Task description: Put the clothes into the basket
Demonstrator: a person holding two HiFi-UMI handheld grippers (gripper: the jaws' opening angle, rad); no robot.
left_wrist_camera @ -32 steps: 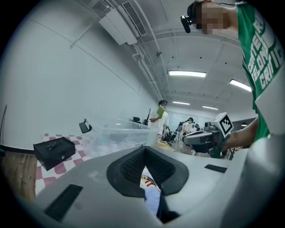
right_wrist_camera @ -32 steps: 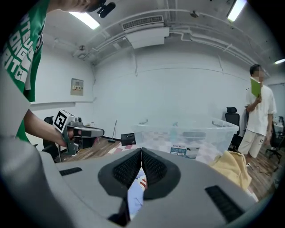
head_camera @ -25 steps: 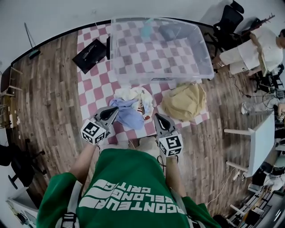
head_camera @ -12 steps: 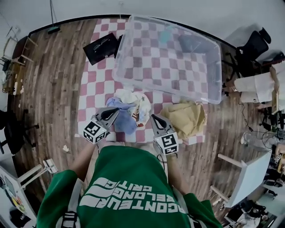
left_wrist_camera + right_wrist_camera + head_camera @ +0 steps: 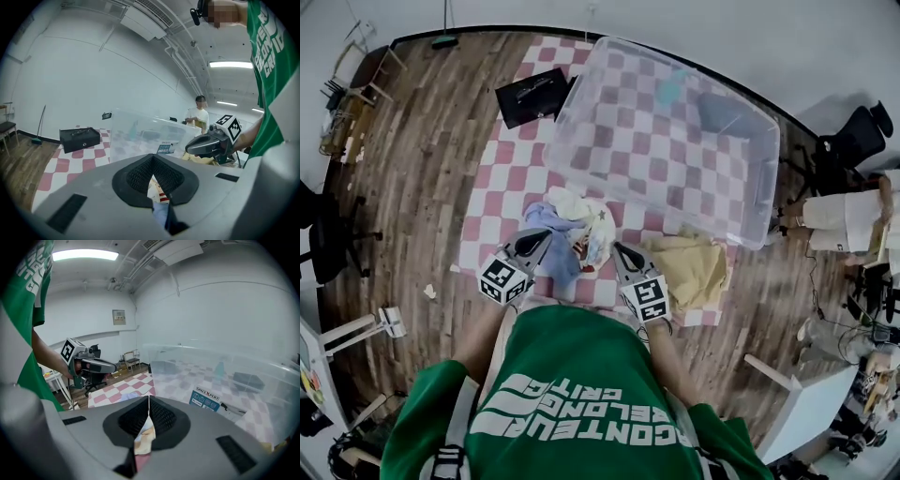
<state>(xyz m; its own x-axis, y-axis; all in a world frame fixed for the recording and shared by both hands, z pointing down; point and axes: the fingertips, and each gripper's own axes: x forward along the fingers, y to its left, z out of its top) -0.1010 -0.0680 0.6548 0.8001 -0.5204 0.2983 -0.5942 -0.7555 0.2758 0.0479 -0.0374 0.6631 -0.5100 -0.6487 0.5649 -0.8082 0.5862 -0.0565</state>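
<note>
A pile of clothes (image 5: 578,217), white and blue with a printed piece, lies on the checkered mat (image 5: 499,178) in the head view. A yellow garment (image 5: 697,267) lies to its right. The clear plastic basket (image 5: 581,122) stands just beyond, with small items inside. My left gripper (image 5: 542,236) hovers at the pile's near left edge, shut with nothing in it. My right gripper (image 5: 618,249) is at the near right, shut and empty too. In the left gripper view the left gripper (image 5: 151,164) is shut, and in the right gripper view so is the right gripper (image 5: 148,399). Cloth shows below both.
A black case (image 5: 532,96) lies on the mat left of the basket. A person (image 5: 848,208) sits at the right near an office chair (image 5: 853,141). White furniture (image 5: 811,403) stands at the lower right. Wooden floor (image 5: 412,187) surrounds the mat.
The head view has swung, so mat and basket sit more to the right and turned. Both grippers stay shut above the near edge of the pile.
</note>
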